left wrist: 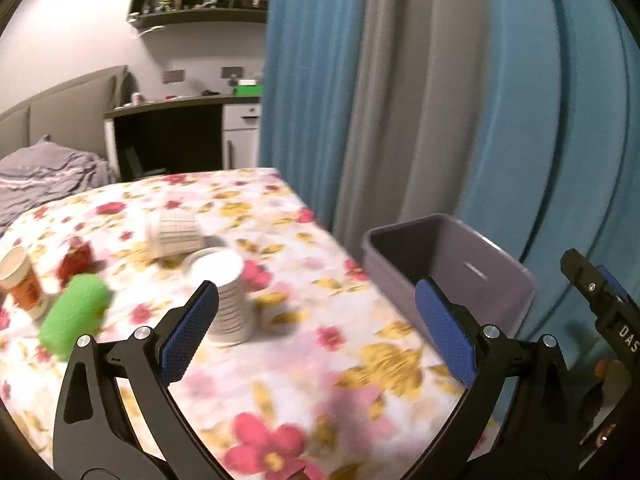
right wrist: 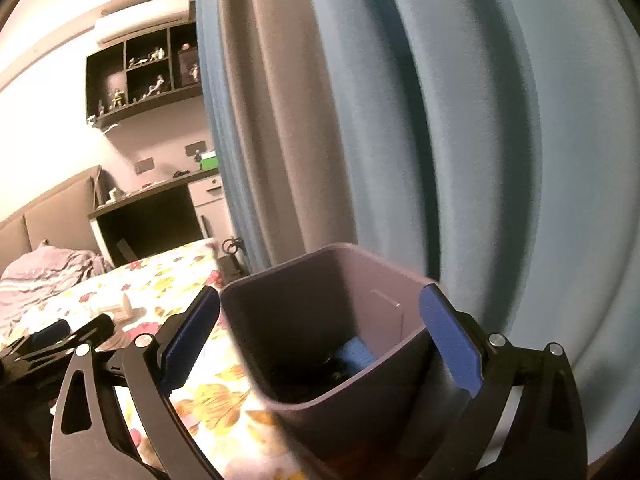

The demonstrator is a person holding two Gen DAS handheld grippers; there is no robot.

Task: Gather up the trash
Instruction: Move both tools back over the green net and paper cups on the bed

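Observation:
My left gripper (left wrist: 316,308) is open and empty above a flowered tablecloth (left wrist: 320,360). Beyond its left finger stands an upside-down ribbed paper cup (left wrist: 230,300); a second ribbed cup (left wrist: 176,232) lies on its side behind it. A green roll (left wrist: 76,310), a red crumpled item (left wrist: 76,260) and an orange-printed cup (left wrist: 22,280) lie at the left. A purple bin (left wrist: 448,264) stands off the table's right edge. My right gripper (right wrist: 320,316) is open and empty over the bin (right wrist: 320,360), which holds something blue (right wrist: 356,354) and dark scraps.
Blue and grey curtains (left wrist: 440,100) hang close behind the bin. A bed (left wrist: 40,180) and a desk (left wrist: 172,136) are far left. The right gripper shows at the left wrist view's right edge (left wrist: 600,304); the left gripper shows in the right wrist view (right wrist: 60,336).

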